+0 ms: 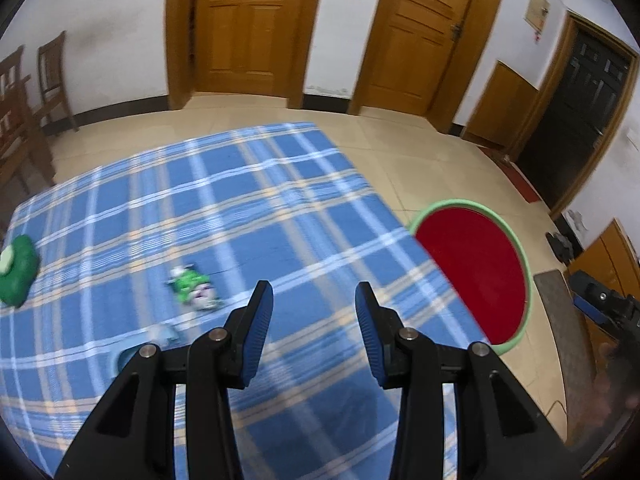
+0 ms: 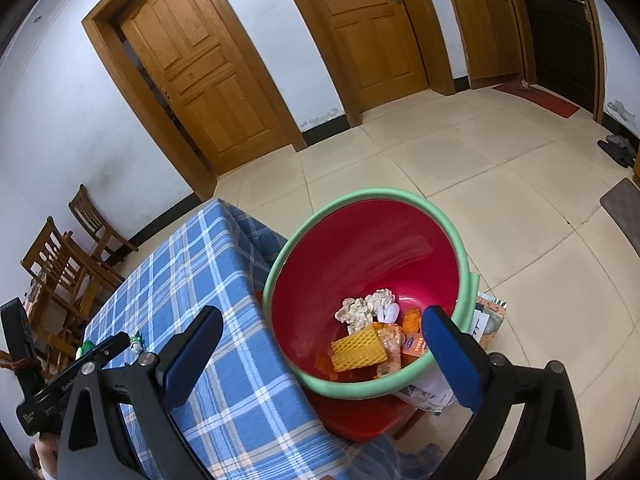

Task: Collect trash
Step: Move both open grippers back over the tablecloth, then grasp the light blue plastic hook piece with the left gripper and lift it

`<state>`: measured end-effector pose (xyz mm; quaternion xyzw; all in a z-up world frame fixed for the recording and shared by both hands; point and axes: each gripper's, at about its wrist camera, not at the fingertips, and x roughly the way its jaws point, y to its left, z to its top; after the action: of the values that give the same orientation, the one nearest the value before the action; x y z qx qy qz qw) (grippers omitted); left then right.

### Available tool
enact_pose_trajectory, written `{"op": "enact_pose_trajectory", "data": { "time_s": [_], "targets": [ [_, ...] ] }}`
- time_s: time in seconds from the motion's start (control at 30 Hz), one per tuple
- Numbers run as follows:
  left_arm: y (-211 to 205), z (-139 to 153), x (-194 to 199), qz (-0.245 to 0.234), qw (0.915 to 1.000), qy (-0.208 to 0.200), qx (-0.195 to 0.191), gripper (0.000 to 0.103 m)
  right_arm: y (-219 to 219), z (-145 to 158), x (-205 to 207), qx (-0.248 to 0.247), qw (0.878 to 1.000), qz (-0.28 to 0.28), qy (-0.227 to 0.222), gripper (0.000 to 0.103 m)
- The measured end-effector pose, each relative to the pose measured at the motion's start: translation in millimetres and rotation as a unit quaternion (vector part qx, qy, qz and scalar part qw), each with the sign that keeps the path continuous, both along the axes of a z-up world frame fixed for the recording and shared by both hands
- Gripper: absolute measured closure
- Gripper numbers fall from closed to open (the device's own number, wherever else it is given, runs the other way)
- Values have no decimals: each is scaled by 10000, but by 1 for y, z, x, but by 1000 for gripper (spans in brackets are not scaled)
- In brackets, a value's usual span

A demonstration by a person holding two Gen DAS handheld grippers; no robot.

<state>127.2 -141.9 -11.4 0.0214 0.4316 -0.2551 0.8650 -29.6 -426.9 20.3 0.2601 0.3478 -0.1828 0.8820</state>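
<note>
Hovering above the blue plaid tablecloth (image 1: 256, 200), the left gripper (image 1: 314, 308) had its two blue-padded fingers (image 1: 260, 332) parted with nothing between them, only cloth showing in the gap. Just beyond and to the left of that gripper's tips lay one crumpled green-and-white wrapper (image 1: 192, 286), apart from the fingers; nearer the left finger's base sat a pale scrap (image 1: 162, 332), too blurred to name, and one green object (image 1: 18, 272) rested far off at the cloth's left edge. The right gripper (image 2: 320, 350) was spread wide and empty, its fingers (image 2: 452, 360) framing the near rim of one red bin with a green rim (image 2: 360, 196), which stood on the tiled floor (image 2: 460, 168) touching the table's corner. Inside the bin lay the collected trash: one yellow foam net (image 2: 358, 348), two crumpled paper wads (image 2: 366, 306), and several orange packets (image 2: 412, 344) whose count I could not tell. Farther back were wooden chairs (image 2: 60, 264), two wooden doors (image 2: 208, 76) and one dark door (image 2: 560, 20).
</note>
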Motion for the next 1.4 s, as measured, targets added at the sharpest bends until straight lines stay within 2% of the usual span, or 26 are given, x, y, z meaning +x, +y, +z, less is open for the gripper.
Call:
{"op": "enact_pose_trajectory", "data": {
  "time_s": [0.4, 0.6, 0.7, 0.87, 1.07, 1.2, 1.33, 1.37, 1.4],
  "targets": [
    [67, -14, 18, 658, 9974, 55, 276, 60, 16, -2, 7, -57, 9998, 151, 104, 2],
    [87, -28, 26, 787, 9956, 177, 478, 60, 23, -5, 11, -64, 9996, 222, 191, 2],
    [92, -35, 29, 813, 9947, 183, 594, 54, 27, -6, 13, -75, 9994, 262, 228, 2],
    [93, -46, 31, 731, 9937, 104, 843, 54, 34, -7, 16, -96, 9990, 312, 295, 2],
    [91, -47, 28, 563, 9952, 27, 800, 55, 41, -8, 20, -72, 9985, 418, 340, 2],
    [90, -50, 23, 401, 9966, 164, 703, 55, 48, -10, 24, -104, 9981, 489, 373, 2],
    [89, -59, 19, 315, 9964, 344, 708, 65, 55, -11, 28, -103, 9974, 588, 403, 2],
    [88, -59, 17, 312, 9966, 283, 708, 67, 57, -10, 30, -116, 9972, 621, 406, 2],
    [88, -60, 16, 287, 9966, 287, 721, 72, 59, -10, 30, -134, 9970, 642, 409, 2]
  ]
}}
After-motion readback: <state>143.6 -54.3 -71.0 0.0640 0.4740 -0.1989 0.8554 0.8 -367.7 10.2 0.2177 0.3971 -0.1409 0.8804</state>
